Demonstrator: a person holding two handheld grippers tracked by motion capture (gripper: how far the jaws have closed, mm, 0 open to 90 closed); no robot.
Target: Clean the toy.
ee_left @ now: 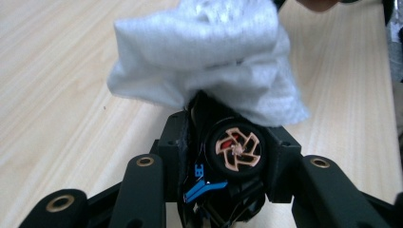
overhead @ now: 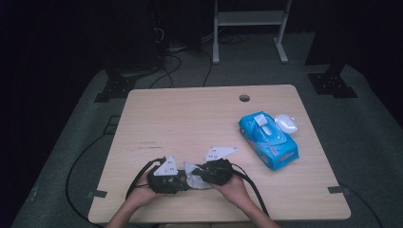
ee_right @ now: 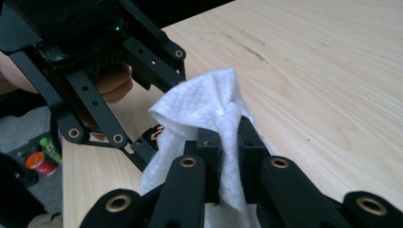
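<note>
Hands: both at near table edge, left hand and right hand, each on a gripper, forearms coming in from below.
Wipe: white wipe between the two grippers, near the front edge of the table; crumpled, soft nonwoven, fuzzy surface.
Left gripper: left gripper points right toward the wipe; in the left gripper view the wipe drapes over its jaw tips, hiding them (cannot tell whether the jaws are closed or pinching cloth).
Right gripper: right gripper points left, jaws closed on the wipe; a fold runs down between the two black jaws in the right gripper view.
Spacing: gripper tips nearly meet, wipe bunched between them.
Around: blue wipes pack on the right side of the table, glossy plastic, lid flap up; white rounded case just beside its far end, touching or nearly.
Obstructions: nothing between grippers and pack; pack well apart from the wipe.
Table: light wood grain, rounded corners, round cable hole near far edge.
Floor: grey carpet, black cables, white frame behind.
</note>
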